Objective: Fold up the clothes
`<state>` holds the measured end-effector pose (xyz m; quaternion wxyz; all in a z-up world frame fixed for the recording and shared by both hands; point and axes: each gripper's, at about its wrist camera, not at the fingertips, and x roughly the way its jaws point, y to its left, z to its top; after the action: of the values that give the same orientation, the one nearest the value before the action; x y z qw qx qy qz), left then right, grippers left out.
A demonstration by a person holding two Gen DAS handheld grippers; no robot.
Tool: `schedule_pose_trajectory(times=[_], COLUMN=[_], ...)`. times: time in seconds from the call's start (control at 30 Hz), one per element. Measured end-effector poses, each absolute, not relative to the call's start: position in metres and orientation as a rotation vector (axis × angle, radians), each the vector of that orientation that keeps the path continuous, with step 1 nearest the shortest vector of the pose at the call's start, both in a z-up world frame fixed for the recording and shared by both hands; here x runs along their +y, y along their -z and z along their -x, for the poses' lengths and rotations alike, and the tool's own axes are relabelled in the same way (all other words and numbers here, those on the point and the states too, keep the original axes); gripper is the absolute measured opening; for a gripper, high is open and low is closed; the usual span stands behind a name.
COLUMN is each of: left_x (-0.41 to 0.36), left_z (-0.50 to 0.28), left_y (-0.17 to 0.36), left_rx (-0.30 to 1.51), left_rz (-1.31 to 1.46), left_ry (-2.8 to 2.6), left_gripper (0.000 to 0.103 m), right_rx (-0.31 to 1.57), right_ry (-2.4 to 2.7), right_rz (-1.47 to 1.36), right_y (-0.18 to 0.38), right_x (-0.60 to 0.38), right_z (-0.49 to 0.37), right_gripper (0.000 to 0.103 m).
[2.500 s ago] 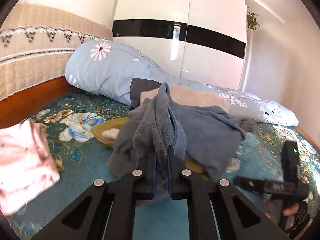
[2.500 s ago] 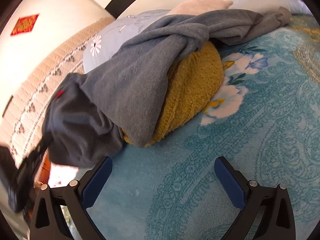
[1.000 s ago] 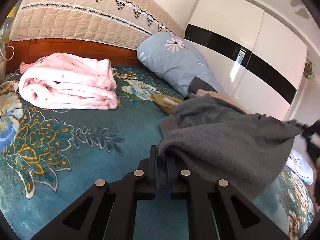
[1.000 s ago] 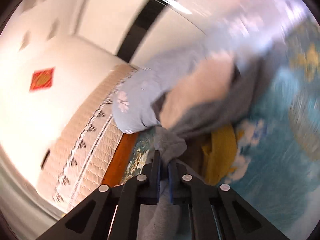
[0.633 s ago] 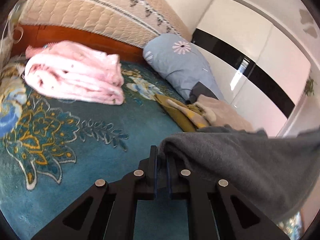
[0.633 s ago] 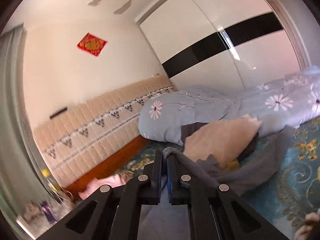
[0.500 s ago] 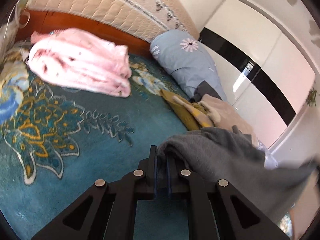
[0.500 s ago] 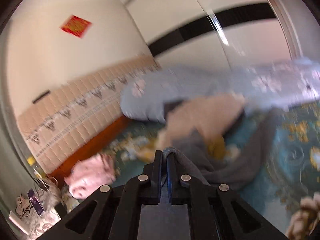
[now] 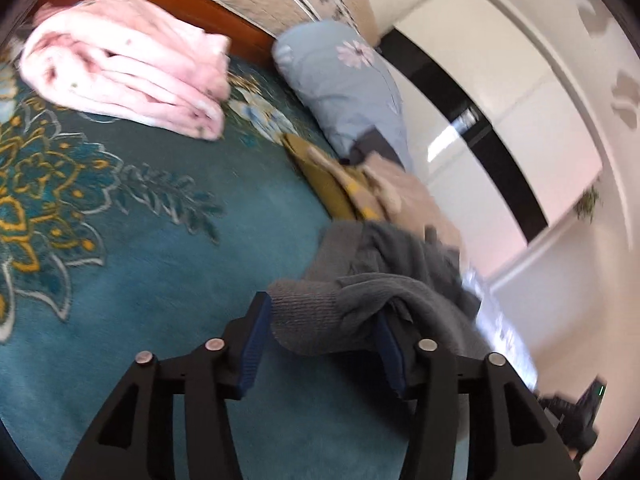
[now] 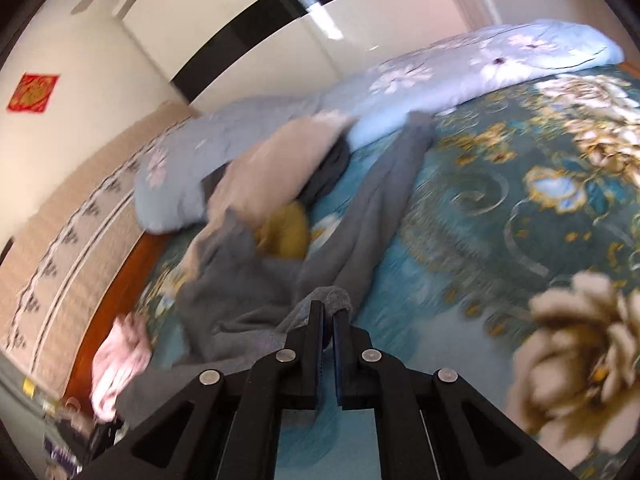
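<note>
1. Left gripper (image 9: 320,344): fingers now spread wide, where half a second ago they pinched the cloth. The ribbed edge of the grey sweater (image 9: 320,312) lies loose between them. Judged a release.
2. Grey sweater, body: now down on the teal floral bedspread (image 9: 120,240), no longer lifted; it trails from the near side to the far unsorted heap, a mustard garment (image 10: 286,236) under a beige one (image 10: 272,172).
3. Right gripper (image 10: 327,320): fingers narrow, still clamped on a grey fold (image 10: 338,298).
4. Folded pink garment (image 9: 128,68): far left by the headboard, unchanged.
5. Reading: spreading flat is likely next; no fold made yet.
</note>
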<state>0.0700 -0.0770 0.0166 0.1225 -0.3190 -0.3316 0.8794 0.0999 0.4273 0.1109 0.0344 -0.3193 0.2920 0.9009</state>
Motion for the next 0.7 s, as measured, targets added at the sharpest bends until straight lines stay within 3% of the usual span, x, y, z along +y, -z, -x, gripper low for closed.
schedule_pose_trajectory(times=[0.2,0.27,0.37,0.5,0.7], left_x=[-0.059,-0.055,-0.072,-0.095,-0.102], left_z=[-0.065,-0.064,-0.07,-0.081,-0.092], left_y=[-0.006,-0.001,0.012,0.025,0.035], left_rx=[-0.942,-0.948,-1.098,-1.327,-1.531], left_rz=[1.056,1.093,1.122,1.05,0.993], left_ry=[-2.343,-2.263,-2.184,-2.074,-1.91], left_gripper=[0.057,0.058,0.061,0.062,0.062], right_rx=[1.021,1.17,1.261,1.219,1.144], right_ry=[-2.565,-2.486,-2.436,-2.475,-2.542], right_rz=[1.012,1.055,1.101,1.148,1.167], right_y=[-0.076,-0.054,-0.036,-0.032,-0.03], right_x=[0.482,0.5,0.511,0.512,0.506], right_z=[-0.079,-0.076,-0.075,-0.07,-0.068], right_gripper=[0.004,0.005,0.005,0.005,0.005])
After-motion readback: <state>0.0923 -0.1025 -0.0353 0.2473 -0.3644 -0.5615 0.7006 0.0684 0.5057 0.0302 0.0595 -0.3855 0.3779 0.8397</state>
